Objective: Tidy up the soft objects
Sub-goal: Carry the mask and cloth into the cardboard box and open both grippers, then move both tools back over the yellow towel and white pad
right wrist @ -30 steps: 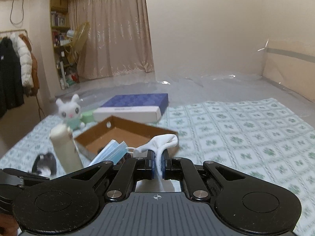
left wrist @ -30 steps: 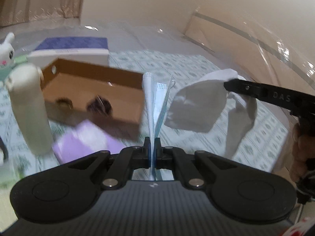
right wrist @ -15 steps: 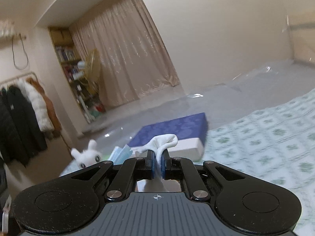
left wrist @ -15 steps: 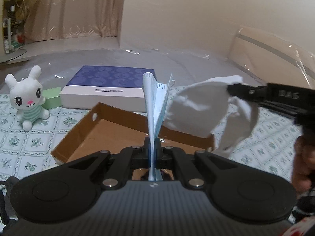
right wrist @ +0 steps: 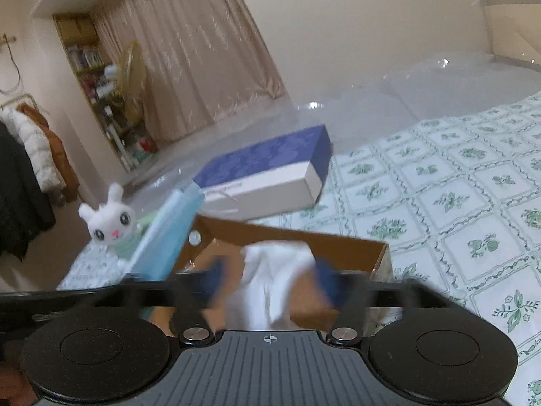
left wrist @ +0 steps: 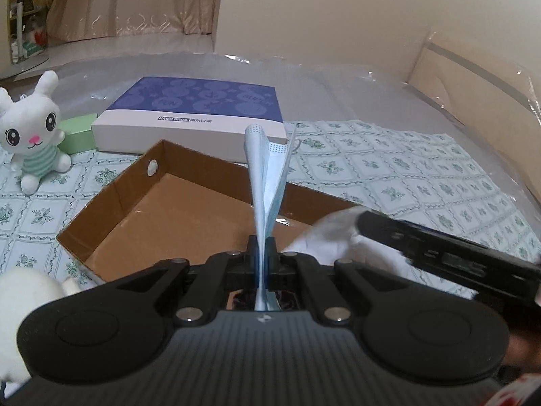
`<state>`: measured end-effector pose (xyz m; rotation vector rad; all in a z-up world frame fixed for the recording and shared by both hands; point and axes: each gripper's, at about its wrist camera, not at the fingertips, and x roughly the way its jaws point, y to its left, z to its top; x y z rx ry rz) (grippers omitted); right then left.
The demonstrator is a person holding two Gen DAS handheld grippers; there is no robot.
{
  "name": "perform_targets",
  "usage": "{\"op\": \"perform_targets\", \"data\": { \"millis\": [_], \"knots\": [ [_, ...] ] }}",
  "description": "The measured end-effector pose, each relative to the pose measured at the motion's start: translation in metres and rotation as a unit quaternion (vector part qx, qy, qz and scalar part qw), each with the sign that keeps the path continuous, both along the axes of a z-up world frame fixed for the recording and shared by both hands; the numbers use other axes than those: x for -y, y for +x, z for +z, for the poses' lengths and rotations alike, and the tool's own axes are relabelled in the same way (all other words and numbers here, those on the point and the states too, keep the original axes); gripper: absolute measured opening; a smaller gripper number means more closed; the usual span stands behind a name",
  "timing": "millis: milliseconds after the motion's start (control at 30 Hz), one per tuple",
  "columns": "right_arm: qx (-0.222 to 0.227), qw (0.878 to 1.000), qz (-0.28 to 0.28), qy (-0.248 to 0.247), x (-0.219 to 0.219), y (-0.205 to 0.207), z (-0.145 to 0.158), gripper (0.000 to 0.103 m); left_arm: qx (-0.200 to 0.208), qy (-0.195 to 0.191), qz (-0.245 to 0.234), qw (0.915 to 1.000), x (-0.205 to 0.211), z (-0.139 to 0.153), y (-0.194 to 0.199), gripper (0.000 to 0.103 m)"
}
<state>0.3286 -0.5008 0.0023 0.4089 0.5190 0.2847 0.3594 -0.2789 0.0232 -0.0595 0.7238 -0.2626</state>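
At frame centre, a blue face mask [left wrist: 267,182] is pinched upright by the left tongs [left wrist: 262,257] above the cardboard box [left wrist: 142,216]. The right tongs [right wrist: 270,280] are spread wide, blurred, with the white sock [right wrist: 274,280] between them over the box.

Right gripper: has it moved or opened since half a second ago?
Yes. The right gripper has dropped toward the cardboard box and its fingers have spread, with the white sock loose between them.

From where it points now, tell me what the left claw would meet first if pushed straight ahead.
Probably the cardboard box: the left claw, shut on the blue face mask, aims across its open floor toward the far wall, with the purple-lidded box behind. Depth is uncertain.
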Motion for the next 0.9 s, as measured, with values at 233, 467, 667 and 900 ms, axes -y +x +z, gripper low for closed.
{"op": "perform_targets", "data": {
  "millis": [233,467,667,900],
  "knots": [
    [0.015,1.0,-0.012,-0.017,0.004,-0.01,0.004,0.073,-0.024,-0.015,0.033,0.9991,0.0,-0.012,0.017,0.027],
    [0.005,1.0,-0.013,-0.028,0.005,-0.024,0.004,0.073,-0.008,-0.023,0.025,0.9994,-0.004,-0.005,0.001,0.028],
    [-0.001,0.999,-0.015,-0.045,-0.001,-0.049,0.005,0.073,0.007,-0.029,0.009,0.9995,-0.012,0.012,-0.027,0.028],
    [-0.001,0.999,-0.02,-0.047,-0.012,-0.093,0.014,0.073,0.017,-0.047,-0.022,0.9985,-0.028,0.03,-0.082,0.028]
  ]
}}
